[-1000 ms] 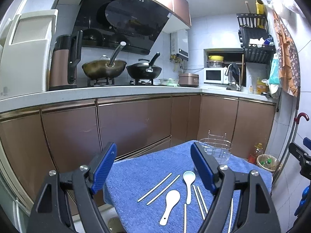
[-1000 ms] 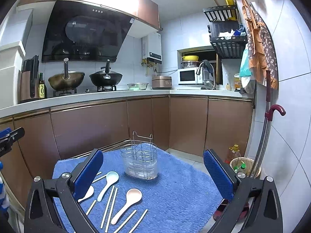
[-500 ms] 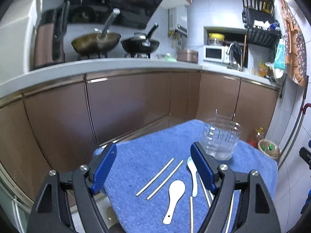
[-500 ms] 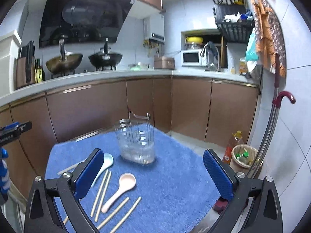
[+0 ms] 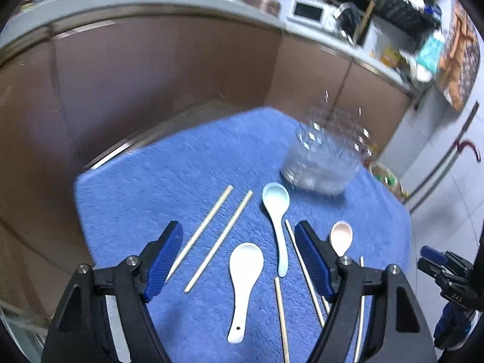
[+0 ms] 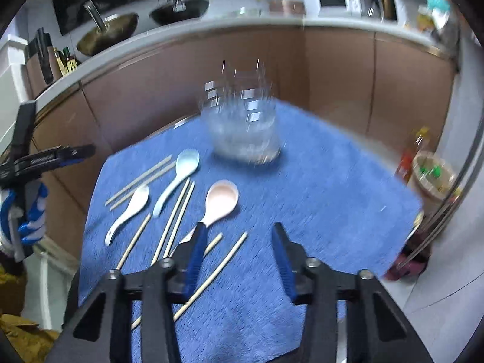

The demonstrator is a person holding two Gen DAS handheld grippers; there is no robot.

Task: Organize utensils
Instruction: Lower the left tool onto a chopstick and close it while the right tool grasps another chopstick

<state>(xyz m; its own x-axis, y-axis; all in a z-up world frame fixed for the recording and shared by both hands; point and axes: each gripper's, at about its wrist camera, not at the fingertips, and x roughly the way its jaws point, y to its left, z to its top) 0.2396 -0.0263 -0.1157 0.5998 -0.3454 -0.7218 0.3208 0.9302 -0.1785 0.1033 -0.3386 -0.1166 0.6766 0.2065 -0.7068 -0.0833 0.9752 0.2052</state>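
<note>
I hold a pair of black tongs with blue ribbed pads in each hand, both tilted down over a table draped in a fuzzy blue towel (image 5: 145,178).

My left tongs (image 5: 239,260) stand wide apart, just starting to narrow, with nothing pressed between the pads. Seen between them lie a white ceramic soup spoon (image 5: 244,284), bowl away from me and handle toward me, and a pale blue ceramic soup spoon (image 5: 276,217) lying the same way, a little farther off. Two pale wooden chopsticks (image 5: 217,239) slant to the left of the spoons.

My right tongs (image 6: 239,257) are closing, and the gap between the pads shows only bare towel; nothing is gripped. A pink ceramic soup spoon (image 6: 219,201) lies just ahead and to the left of them, its bowl away from me and its handle running down behind the left pad. A long single chopstick (image 6: 217,269) slants beside that pad.

The clear plastic and wire utensil holder (image 6: 242,124) stands upright at the far side of the towel, blurred, beyond all the utensils.

I judge my right hand nearer the pink spoon, whose long axis runs roughly toward me, so the pads would close across its handle.
</note>
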